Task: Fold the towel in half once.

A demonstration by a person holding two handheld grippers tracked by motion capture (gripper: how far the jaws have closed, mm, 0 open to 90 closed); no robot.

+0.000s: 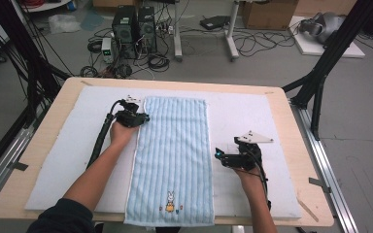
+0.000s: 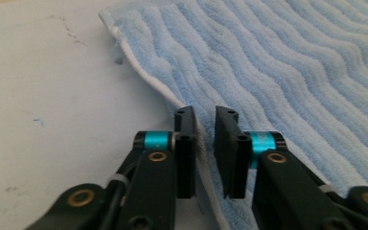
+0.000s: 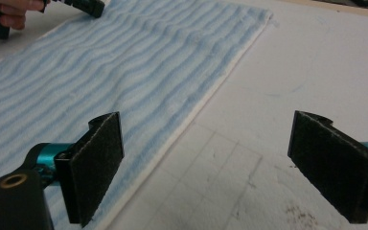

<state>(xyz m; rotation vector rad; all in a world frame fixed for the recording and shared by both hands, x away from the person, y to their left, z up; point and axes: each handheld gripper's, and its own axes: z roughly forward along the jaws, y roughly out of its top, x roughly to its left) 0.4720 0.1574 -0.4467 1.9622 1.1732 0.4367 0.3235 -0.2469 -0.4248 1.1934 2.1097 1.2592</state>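
Note:
A light blue striped towel (image 1: 172, 150) lies flat and lengthwise on the white mat (image 1: 243, 116), with a small rabbit picture (image 1: 170, 200) near its front end. My left gripper (image 1: 143, 117) is at the towel's left edge near the far corner. In the left gripper view its jaws (image 2: 205, 112) stand almost together with the towel's (image 2: 292, 62) white hem between them. My right gripper (image 1: 217, 155) rests just right of the towel's right edge. It (image 3: 206, 120) is wide open over the bare mat, with the towel (image 3: 115, 62) beside its left pad.
The mat covers most of a wooden table (image 1: 175, 81). Black frame legs stand at both sides. Computers and cables lie on the floor beyond the far edge. The towel's front end hangs slightly over the table's near edge.

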